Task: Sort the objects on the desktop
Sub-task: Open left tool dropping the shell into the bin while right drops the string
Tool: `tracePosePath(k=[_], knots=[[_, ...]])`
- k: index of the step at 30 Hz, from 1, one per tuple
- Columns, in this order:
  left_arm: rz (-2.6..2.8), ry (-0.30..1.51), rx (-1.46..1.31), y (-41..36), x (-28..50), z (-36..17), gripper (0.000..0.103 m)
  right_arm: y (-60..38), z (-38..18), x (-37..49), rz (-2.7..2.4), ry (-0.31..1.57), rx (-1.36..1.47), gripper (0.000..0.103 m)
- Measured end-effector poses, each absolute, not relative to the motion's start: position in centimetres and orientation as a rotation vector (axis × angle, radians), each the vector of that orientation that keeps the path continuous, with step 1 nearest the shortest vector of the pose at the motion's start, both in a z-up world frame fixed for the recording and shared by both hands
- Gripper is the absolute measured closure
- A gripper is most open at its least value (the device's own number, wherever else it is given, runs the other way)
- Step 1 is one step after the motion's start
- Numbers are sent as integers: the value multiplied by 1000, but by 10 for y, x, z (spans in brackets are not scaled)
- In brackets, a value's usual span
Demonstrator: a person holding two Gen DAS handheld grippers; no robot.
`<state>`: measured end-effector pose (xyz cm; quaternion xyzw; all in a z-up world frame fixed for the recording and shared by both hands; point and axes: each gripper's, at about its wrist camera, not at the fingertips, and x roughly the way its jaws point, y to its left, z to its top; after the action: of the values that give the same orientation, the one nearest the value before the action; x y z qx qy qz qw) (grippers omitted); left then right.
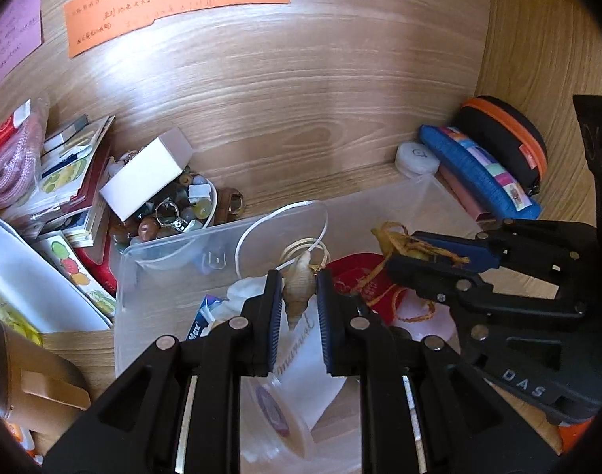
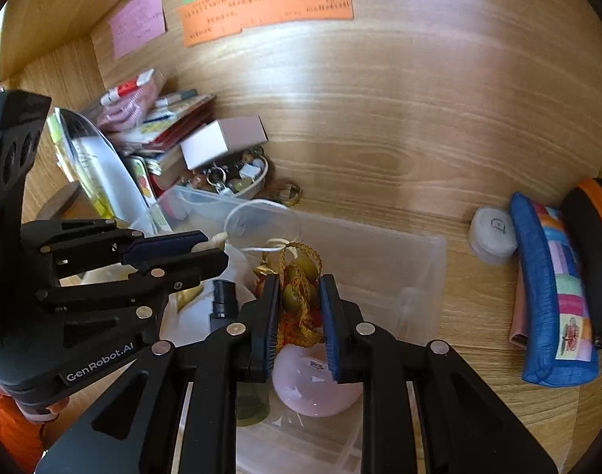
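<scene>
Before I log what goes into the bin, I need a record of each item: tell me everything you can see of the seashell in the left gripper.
The seashell is a pale cream spiral shell with faint brownish banding, long and tapered, hard and matte. It hangs roughly upright, pointed tip down, pinched between the blue pads of the left gripper. A white cord loops from its upper end. It is above the clear plastic bin, over the clutter inside.
</scene>
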<state>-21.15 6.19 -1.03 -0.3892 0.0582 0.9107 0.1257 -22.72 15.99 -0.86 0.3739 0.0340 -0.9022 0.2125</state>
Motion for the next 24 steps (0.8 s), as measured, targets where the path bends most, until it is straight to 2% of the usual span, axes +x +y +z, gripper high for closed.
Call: tracePosePath(k=[12, 17, 20, 22, 24], knots=[[2659, 206, -1125, 67, -214, -14, 86, 158, -19, -233, -2506, 107, 1062, 85], [2664, 221, -1122, 68, -213, -14, 75, 160, -21, -234, -2501, 94, 1073, 84], [2666, 212, -1124, 66, -213, -13, 75, 161, -21, -234, -2502, 87, 1070, 80], [2666, 193, -1127, 64, -214, -13, 75, 162, -20, -233, -2507, 80, 1069, 73], [2662, 174, -1130, 62, -213, -12, 75, 165, -19, -233, -2506, 62, 1062, 61]])
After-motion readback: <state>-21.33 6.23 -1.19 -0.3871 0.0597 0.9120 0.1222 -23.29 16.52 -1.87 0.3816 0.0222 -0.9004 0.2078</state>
